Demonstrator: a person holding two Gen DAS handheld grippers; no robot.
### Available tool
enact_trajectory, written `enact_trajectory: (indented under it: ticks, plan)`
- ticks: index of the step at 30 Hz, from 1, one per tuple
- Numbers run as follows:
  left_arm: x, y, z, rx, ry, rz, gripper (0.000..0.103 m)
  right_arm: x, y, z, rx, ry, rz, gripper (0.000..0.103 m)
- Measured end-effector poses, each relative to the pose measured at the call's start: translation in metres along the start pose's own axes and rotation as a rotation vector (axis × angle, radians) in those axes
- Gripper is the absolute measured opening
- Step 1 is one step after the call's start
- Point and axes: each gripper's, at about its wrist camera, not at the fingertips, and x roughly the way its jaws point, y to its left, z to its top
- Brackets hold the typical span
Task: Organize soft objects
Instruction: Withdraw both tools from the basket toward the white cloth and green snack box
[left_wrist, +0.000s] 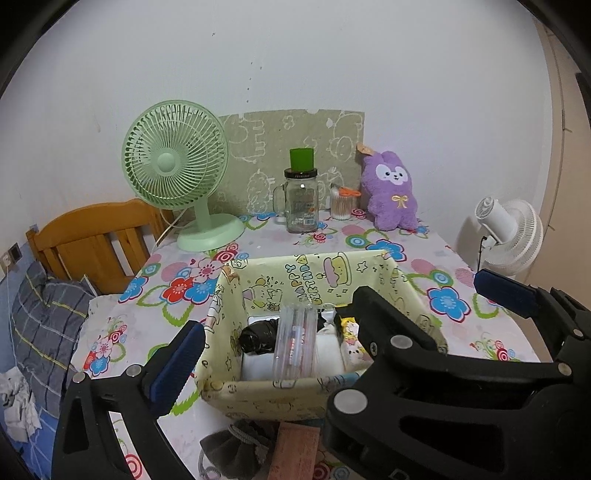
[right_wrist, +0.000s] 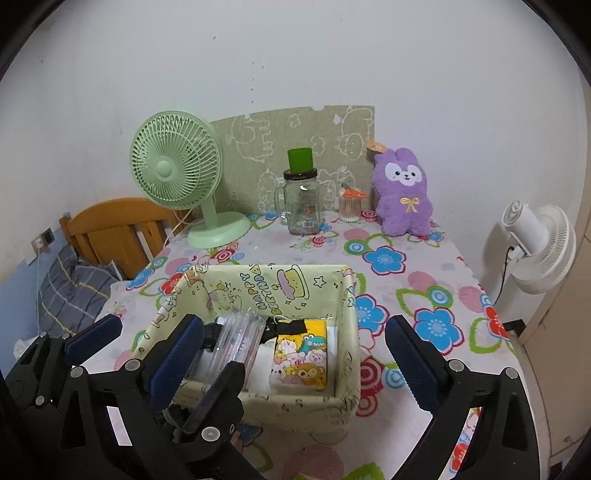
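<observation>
— Left claw (left_wrist: 291, 332), right claw (right_wrist: 293, 325): report state.

— Both released. Spread wide, pads pressing on nothing. Poised side by side at the near wall of the box (left_wrist: 295, 266), partly overlapping: seen from the right wrist, one black finger of the left claw sits inside the span of the right claw.

— Locate the soft items.

— Purple plush toy (left_wrist: 391, 192): stands upright at the back right of the counter (right_wrist: 417, 266), leaning on the green patterned panel (left_wrist: 295, 136) against the wall. Well apart from both claws and outside the box.
Grey drawstring pouch (left_wrist: 236, 443): lies on the counter just before the near wall of the box, beside a reddish-brown block (left_wrist: 295, 454).

— List box contents.

— Cartoon-print packet (right_wrist: 301, 354) at the right side. Clear plastic case (left_wrist: 295, 343) lying across the middle. Crumpled black bag (left_wrist: 258, 334) to its left. White material underneath; cannot tell what.

— Note remaining items.

— Back row, left to right: green desk fan (left_wrist: 173, 170), glass handled jar (left_wrist: 301, 206) with a green cup on its lid, cotton swab tub (left_wrist: 341, 206) just beside the plush toy. White fan (right_wrist: 535, 240) off the counter, to the right.
</observation>
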Motion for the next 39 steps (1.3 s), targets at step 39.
enact_trajectory:
  ticks: [39]
  plan:
    - [-0.073, -0.023, -0.061, -0.026, -0.026, 0.01, 0.103, -0.086, -0.003, -0.061, -0.004, -0.048, -0.023, 0.1]
